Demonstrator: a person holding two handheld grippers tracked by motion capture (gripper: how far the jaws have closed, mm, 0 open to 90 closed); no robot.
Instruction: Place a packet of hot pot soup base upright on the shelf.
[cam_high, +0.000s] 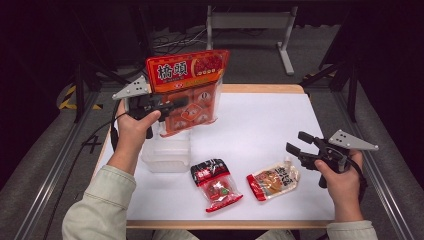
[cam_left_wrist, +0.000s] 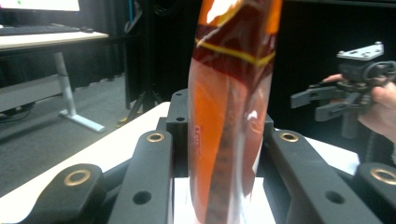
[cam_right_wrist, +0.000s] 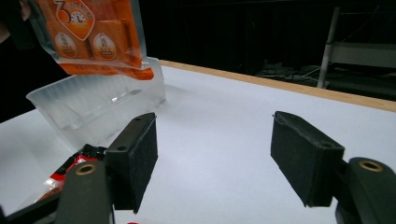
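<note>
From my seat the white-topped table (cam_high: 260, 150) spreads under both hands. At about ten o'clock on it sits the clear plastic rectangular tub (cam_high: 167, 152), open side up. Directly above that tub, off the table, hangs the large orange-and-red printed food pouch with clear lower panels (cam_high: 192, 90), and I have it clamped in the left gripper (cam_high: 167, 106): in the left gripper view the pouch (cam_left_wrist: 229, 116) stands upright and edge-on between the two black jaws, which press on it from either side. The gripper bites the pouch's left edge, so the pouch lies at about three o'clock from it, its bottom edge just over the tub's rim, not touching as far as I can tell.

The right gripper (cam_high: 295, 149) sits at roughly four o'clock on the table, jaws spread wide with nothing between them, pointing toward nine o'clock. Just beside it, at its eight o'clock, lies the small tan snack packet with red ends (cam_high: 272, 181). Further toward six o'clock lies the small black-and-red snack packet (cam_high: 215, 182), the two packets near but apart.
</note>
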